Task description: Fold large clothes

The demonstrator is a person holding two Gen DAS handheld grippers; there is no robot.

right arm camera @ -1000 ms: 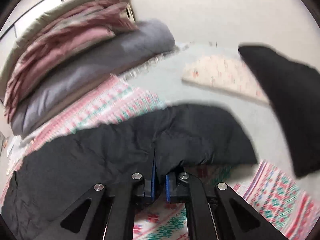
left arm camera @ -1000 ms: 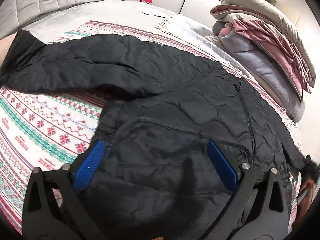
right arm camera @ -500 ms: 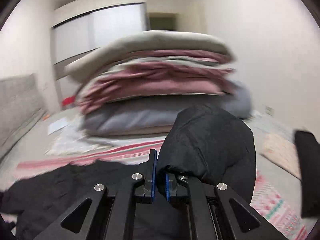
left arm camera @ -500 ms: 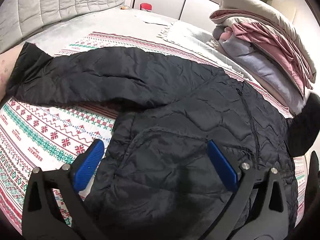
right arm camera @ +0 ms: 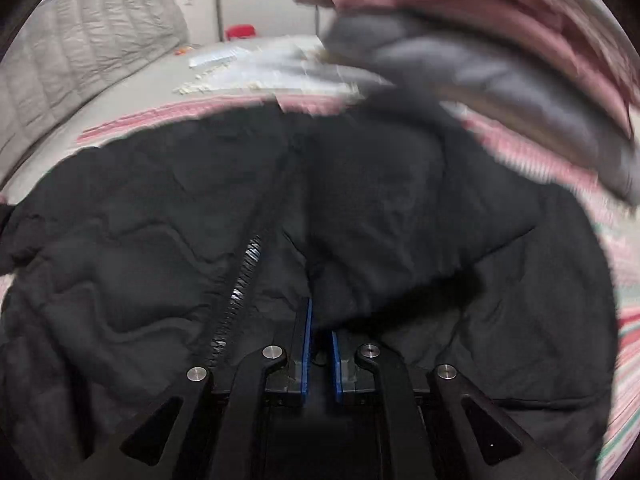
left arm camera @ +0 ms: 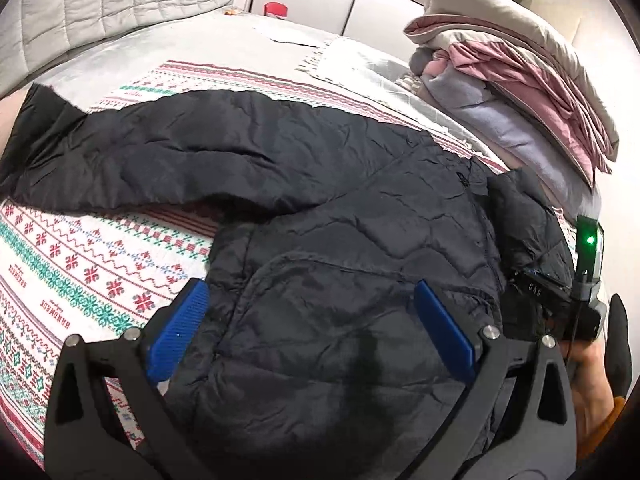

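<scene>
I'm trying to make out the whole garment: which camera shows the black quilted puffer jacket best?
The left wrist view: the black quilted puffer jacket lies sharp on the patterned knit blanket, one sleeve stretched out. The right wrist view is blurred, showing only the jacket's front and zipper up close, with the right gripper shut on a fold.

Right sleeve (right arm camera: pixel 400 216) now folded in over the black jacket (left arm camera: pixel 320 280) front, lying right of the zipper (right arm camera: pixel 244 268); a second ago dangling in the air off the bed's right edge, half a second ago lifted before the stacked bedding (left arm camera: pixel 520 92). Right gripper (right arm camera: pixel 320 344) brought down low onto the jacket body (pads close together, a fold of cuff pinched between them), and now showing at the right edge of the left wrist view.
</scene>
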